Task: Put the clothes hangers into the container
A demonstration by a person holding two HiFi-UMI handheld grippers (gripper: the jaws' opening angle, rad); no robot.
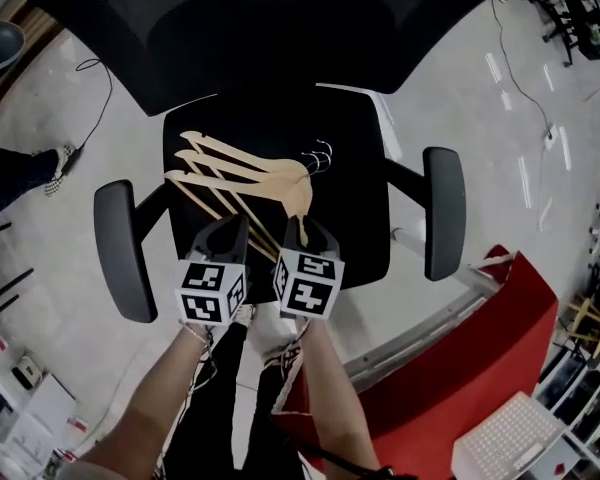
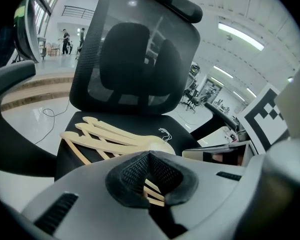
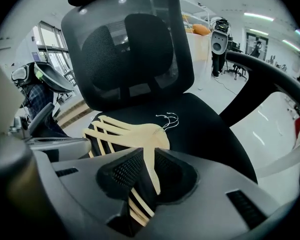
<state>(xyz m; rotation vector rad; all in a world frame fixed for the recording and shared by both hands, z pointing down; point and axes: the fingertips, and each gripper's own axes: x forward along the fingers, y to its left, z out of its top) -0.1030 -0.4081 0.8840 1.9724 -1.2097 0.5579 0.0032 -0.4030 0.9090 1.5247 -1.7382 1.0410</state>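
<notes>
Three pale wooden clothes hangers (image 1: 242, 171) lie fanned in a stack on the black seat (image 1: 355, 183) of an office chair, wire hooks pointing right. Both grippers hover at the stack's near end. My right gripper (image 1: 302, 230) is open, and one hanger arm (image 3: 151, 169) runs between its pads without being pressed. My left gripper (image 1: 230, 230) is shut, its pad tips (image 2: 150, 156) meeting. Hanger bars (image 2: 152, 191) show in the gap under those pads; I cannot tell whether they are held. The stack also shows in the left gripper view (image 2: 115, 136) and the right gripper view (image 3: 132, 131).
Chair armrests stand at the left (image 1: 120, 248) and right (image 1: 443, 208), with the mesh backrest (image 1: 280, 28) beyond the seat. A red container (image 1: 460, 358) sits on the floor at the lower right, beside a white perforated basket (image 1: 515, 438). A cable (image 1: 100, 98) trails across the floor.
</notes>
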